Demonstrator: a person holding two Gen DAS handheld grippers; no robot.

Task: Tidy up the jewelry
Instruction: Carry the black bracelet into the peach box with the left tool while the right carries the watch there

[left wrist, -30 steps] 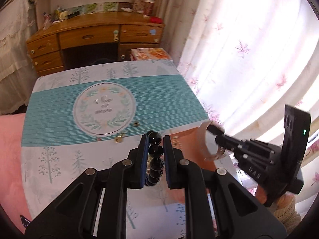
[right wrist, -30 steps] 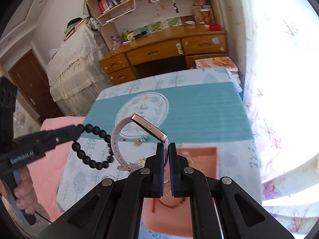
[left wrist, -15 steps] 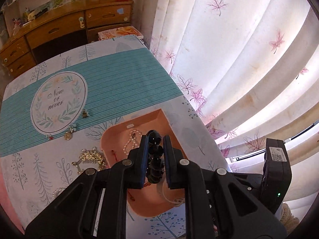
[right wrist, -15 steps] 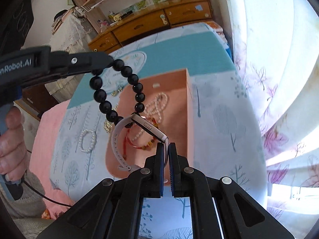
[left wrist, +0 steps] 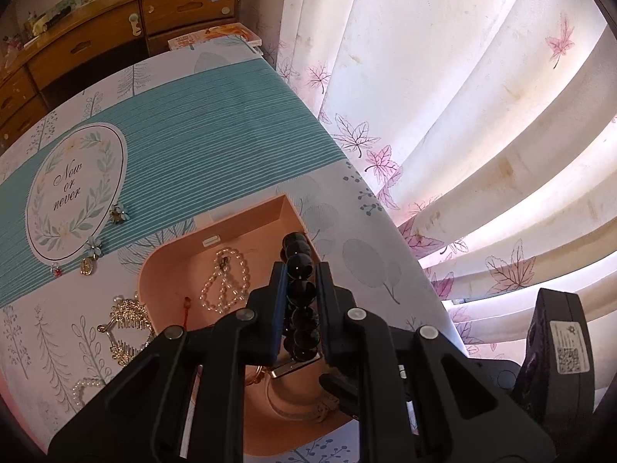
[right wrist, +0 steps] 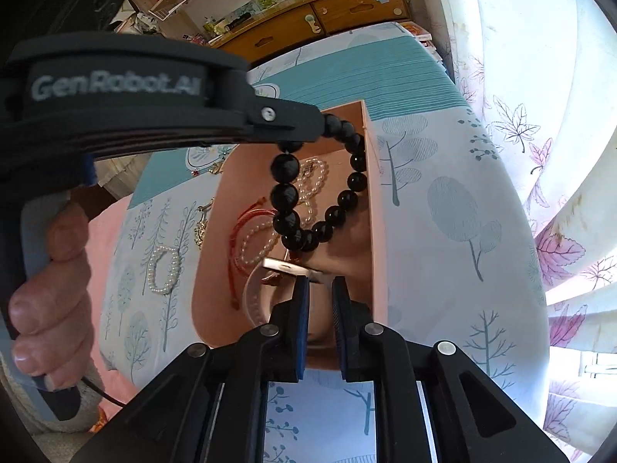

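1. Left gripper (left wrist: 302, 293) clamps a black bead bracelet (right wrist: 320, 189) by its top beads, so the loop hangs free over the pink tray (right wrist: 372, 208), likely lined up to drop in.
2. Right gripper (right wrist: 319, 289) has its fingers parted. The pink watch (right wrist: 285, 270) lies just ahead of the tips at 12 o'clock, low in the tray; touching or apart, cannot tell. Judged as just let go.
3. Tray already holds a pearl necklace (left wrist: 225, 283) and red string (right wrist: 241, 227), so it looks like the collection spot.
4. Left on the tablecloth (left wrist: 216, 131), at 9 to 10 o'clock of the tray in the left wrist view: gold hair comb (left wrist: 125, 330), pearl bracelet (right wrist: 164, 270), small flower charms (left wrist: 92, 247). Not yet sorted.
5. Risk: beads hang right over the watch, could tangle with it or the string.
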